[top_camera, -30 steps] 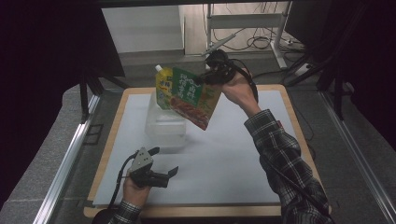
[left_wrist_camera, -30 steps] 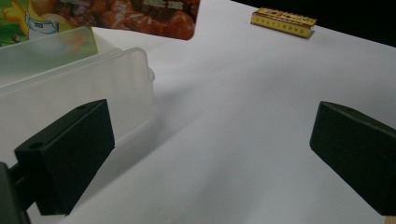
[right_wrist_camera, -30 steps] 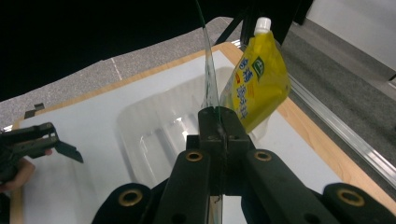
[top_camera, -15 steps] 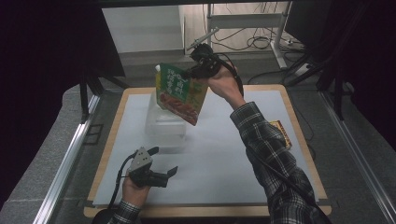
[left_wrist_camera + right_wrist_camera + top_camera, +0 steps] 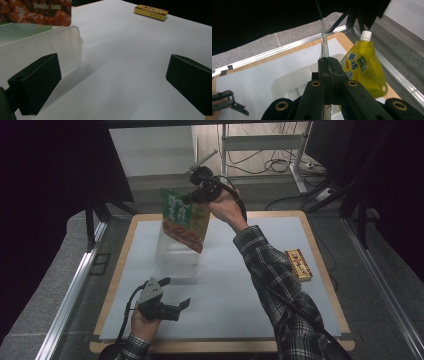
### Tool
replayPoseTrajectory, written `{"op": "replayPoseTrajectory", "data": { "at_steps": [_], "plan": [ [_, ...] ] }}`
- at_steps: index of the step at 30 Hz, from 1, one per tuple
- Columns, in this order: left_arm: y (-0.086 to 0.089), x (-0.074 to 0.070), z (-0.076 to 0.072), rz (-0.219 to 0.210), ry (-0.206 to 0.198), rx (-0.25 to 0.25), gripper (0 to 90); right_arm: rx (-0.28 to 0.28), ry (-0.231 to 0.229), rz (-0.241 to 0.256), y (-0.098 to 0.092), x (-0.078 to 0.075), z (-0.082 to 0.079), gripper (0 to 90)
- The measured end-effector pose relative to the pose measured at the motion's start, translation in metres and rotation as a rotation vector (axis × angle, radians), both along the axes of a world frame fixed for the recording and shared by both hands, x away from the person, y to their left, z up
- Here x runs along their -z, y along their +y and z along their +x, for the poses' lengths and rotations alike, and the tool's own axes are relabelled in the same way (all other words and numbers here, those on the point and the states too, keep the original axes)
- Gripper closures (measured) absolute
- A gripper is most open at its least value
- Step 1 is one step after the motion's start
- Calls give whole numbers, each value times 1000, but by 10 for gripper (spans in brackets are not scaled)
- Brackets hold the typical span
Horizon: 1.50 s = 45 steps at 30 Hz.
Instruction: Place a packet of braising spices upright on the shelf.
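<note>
The right gripper (image 5: 192, 195) is raised over the far part of the table (image 5: 320, 330); its jaws are pressed together on the top edge of a flat food pouch (image 5: 184, 219), green above and with a red food picture below, which hangs tilted above a clear plastic container (image 5: 175, 252). In the right gripper view the pouch is seen edge-on as a thin line between the jaws, and a yellow spouted pouch (image 5: 364, 70) with a white cap stands just beside the container. The left gripper (image 5: 172, 295) is held low, near the person's side of the white mat (image 5: 240, 285); its jaws are wide apart and hold nothing (the container is close in front of it). A small yellow box (image 5: 298, 264) lies at the right edge of the mat, well apart from the container.
</note>
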<state>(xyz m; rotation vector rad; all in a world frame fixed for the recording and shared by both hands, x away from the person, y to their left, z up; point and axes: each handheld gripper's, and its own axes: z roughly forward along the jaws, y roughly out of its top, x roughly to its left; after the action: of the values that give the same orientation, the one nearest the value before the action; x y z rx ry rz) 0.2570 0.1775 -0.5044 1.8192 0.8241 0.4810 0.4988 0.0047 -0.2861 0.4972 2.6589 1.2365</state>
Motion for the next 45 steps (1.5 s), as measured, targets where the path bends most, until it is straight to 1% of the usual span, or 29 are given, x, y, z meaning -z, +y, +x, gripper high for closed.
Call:
{"op": "replayPoseTrajectory", "data": {
  "at_steps": [3,5,6,8,14,19,25,29,37,38,40,45],
  "plan": [
    [0,0,0,0,0,2,0,-8,9,-3,6,5,3,897],
    [0,0,0,-1,1,2,0,-10,18,-10,10,8,5,897],
    [0,0,0,-1,0,1,0,-15,15,-16,12,10,6,896],
    [0,0,0,-3,0,1,0,-21,26,-9,15,12,7,897],
    [0,0,0,-2,-1,2,0,-41,37,-16,16,9,7,896],
    [0,0,0,0,-1,2,0,-58,31,-44,14,7,6,896],
    [0,0,0,0,2,1,0,-97,43,-46,16,7,5,896],
    [0,0,0,3,1,2,0,-96,47,-67,23,13,7,896],
    [1,0,0,6,4,3,0,-73,69,-79,31,29,17,896],
    [1,0,0,5,4,3,0,-70,70,-80,32,30,17,896],
    [1,0,0,6,5,4,0,-69,75,-64,32,32,19,896],
    [0,1,1,6,6,6,0,-68,68,-72,38,33,18,895]
  ]
}}
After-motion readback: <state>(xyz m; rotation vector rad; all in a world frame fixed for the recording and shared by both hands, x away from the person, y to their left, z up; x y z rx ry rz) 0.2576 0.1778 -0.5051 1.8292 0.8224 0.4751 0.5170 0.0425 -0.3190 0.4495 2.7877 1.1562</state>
